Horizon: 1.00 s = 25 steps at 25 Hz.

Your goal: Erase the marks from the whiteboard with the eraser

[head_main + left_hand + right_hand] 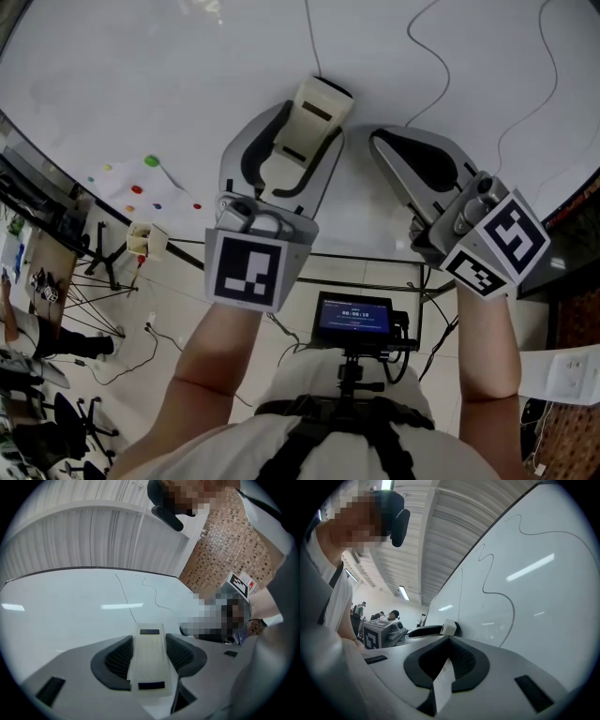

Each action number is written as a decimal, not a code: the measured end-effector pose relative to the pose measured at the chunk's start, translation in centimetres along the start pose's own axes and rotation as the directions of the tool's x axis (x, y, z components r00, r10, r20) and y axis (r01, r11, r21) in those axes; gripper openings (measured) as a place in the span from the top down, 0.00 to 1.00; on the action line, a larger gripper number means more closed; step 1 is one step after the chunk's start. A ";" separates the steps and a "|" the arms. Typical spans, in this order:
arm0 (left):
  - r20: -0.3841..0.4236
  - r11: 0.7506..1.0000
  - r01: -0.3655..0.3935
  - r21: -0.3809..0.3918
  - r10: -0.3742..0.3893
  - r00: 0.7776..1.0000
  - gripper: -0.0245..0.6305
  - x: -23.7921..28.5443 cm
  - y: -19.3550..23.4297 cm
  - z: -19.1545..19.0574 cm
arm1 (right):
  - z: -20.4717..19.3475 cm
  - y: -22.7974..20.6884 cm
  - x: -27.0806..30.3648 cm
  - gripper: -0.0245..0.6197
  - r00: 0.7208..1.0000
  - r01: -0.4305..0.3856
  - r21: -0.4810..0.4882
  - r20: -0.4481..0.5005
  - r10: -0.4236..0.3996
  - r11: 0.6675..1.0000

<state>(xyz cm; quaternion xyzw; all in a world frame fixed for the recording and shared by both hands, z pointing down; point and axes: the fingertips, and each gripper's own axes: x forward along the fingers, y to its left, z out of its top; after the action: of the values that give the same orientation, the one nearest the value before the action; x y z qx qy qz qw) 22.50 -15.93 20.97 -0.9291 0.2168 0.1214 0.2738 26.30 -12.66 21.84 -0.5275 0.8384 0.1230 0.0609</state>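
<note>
A cream eraser [314,117] stands lengthwise between the jaws of my left gripper [300,141], which is shut on it. In the left gripper view the eraser [150,656] fills the gap between the black pads. Its far end is at the whiteboard [141,75]; whether it touches I cannot tell. Thin black wavy lines [424,42] run down the board, and the right gripper view shows them too [504,595]. My right gripper [389,150] hangs to the right of the eraser. Its jaws are together and grip nothing [450,641].
Coloured magnets [150,161] dot the board's lower left. Below the board's edge are a small cup of markers [145,239], a tripod with a lit screen [354,319], floor cables and office chairs [66,412]. A brick-patterned wall [225,541] stands to the right.
</note>
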 end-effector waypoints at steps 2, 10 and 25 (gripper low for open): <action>-0.005 1.000 -0.002 0.001 0.002 1.000 0.59 -0.2 -0.1 -0.3 | -0.1 0.1 0.1 0.95 1.000 -0.002 0.002 -0.003 0.002 1.000; -0.093 1.000 0.022 -0.001 -0.022 0.995 0.59 -1.5 -1.8 -3.9 | -0.1 0.0 -0.1 0.95 1.000 -0.001 0.002 -0.004 0.001 1.000; -0.044 1.000 0.007 0.027 -0.006 0.999 0.59 -0.6 0.8 -0.5 | 1.1 0.2 0.5 0.95 1.000 0.005 -0.007 0.014 -0.005 1.000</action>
<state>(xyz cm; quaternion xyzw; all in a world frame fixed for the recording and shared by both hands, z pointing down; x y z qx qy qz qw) 21.61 -16.63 21.20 -0.9286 0.2213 0.0969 0.2818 25.88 -12.74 20.71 -0.5288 0.8362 0.1295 0.0654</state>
